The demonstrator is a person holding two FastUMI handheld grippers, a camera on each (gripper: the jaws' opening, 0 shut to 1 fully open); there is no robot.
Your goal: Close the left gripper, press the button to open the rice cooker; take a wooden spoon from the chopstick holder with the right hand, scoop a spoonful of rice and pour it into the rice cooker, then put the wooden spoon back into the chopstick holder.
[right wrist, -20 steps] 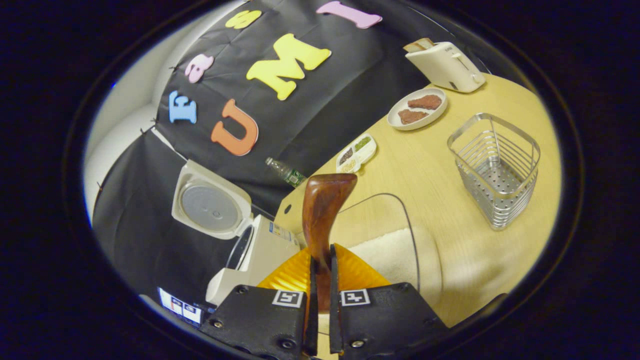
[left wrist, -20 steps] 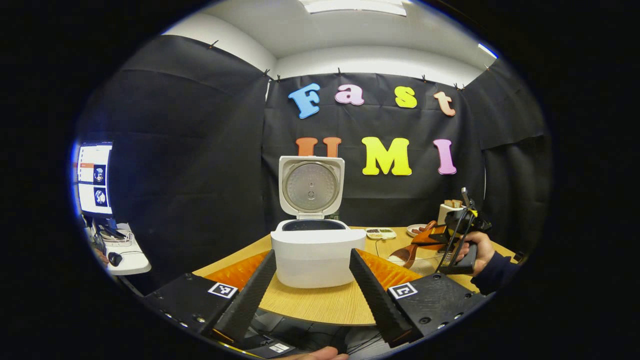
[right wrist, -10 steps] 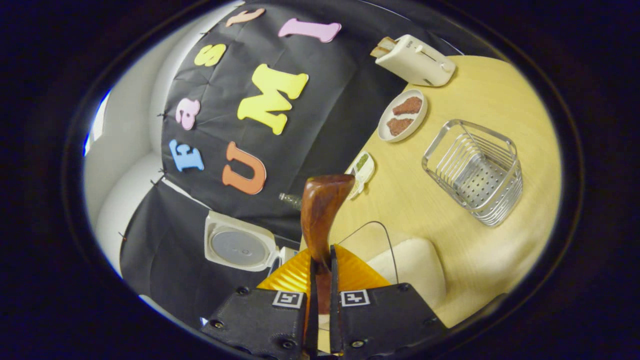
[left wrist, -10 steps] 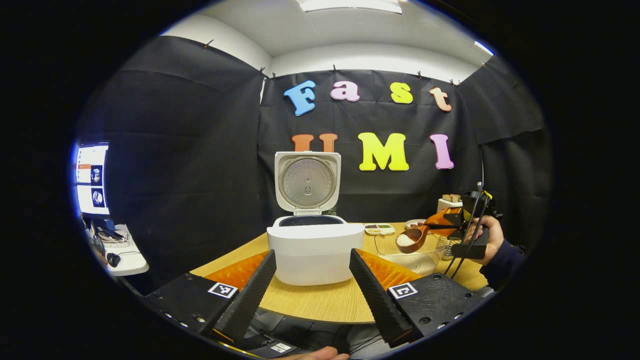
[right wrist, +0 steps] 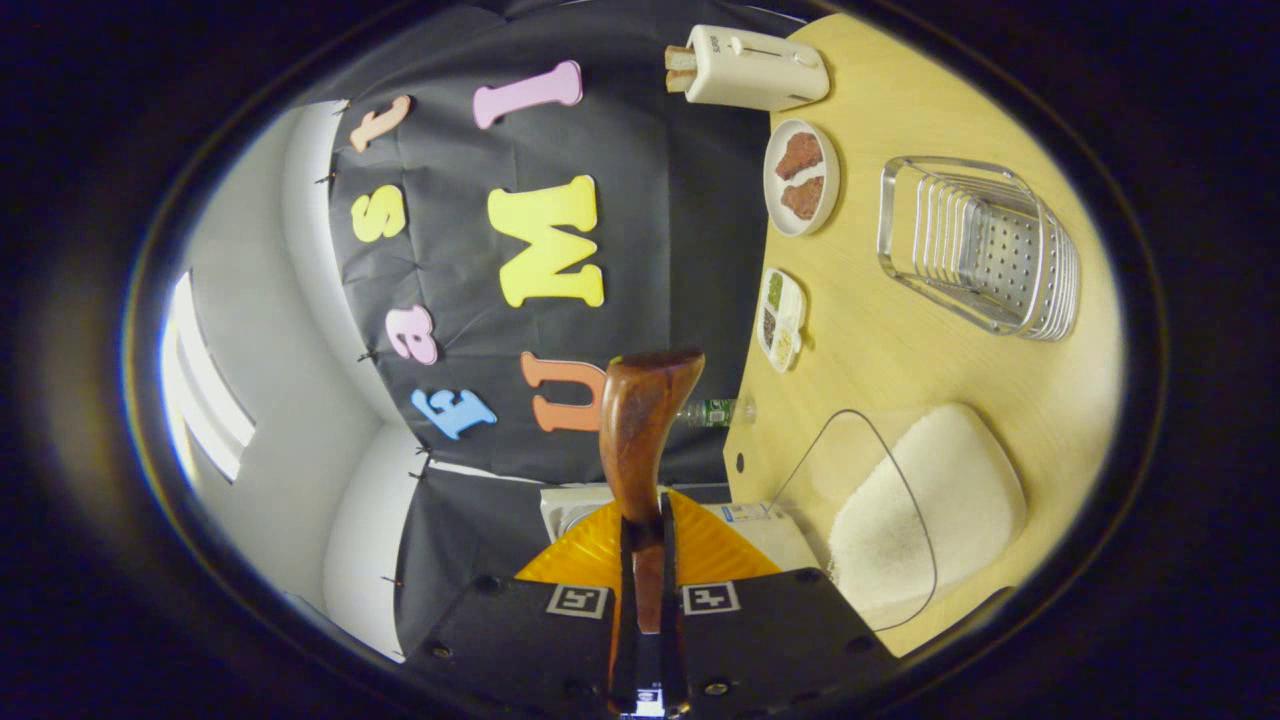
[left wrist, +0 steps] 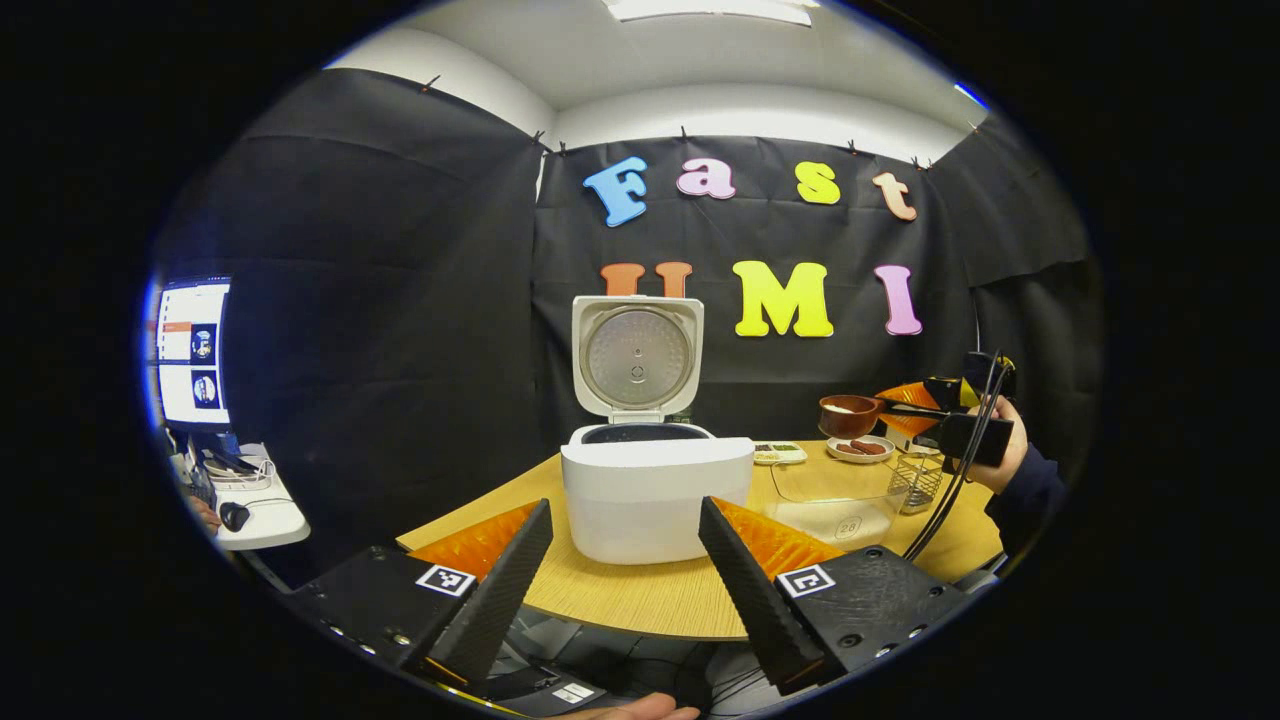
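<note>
Toaster, plate, wire holder behind rice container.

A recording booth staged as a kitchen: black cloth walls ahead of the tool, a bench bearing a rice cooker and toaster, a monitor far left.

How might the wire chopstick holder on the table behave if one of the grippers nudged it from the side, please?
The chopstick holder is thin open wire and holds nothing, so it is probably light and would slide on the smooth wooden table. In the left gripper view it stands fairly upright and narrow, so a high push might tip it.
</note>
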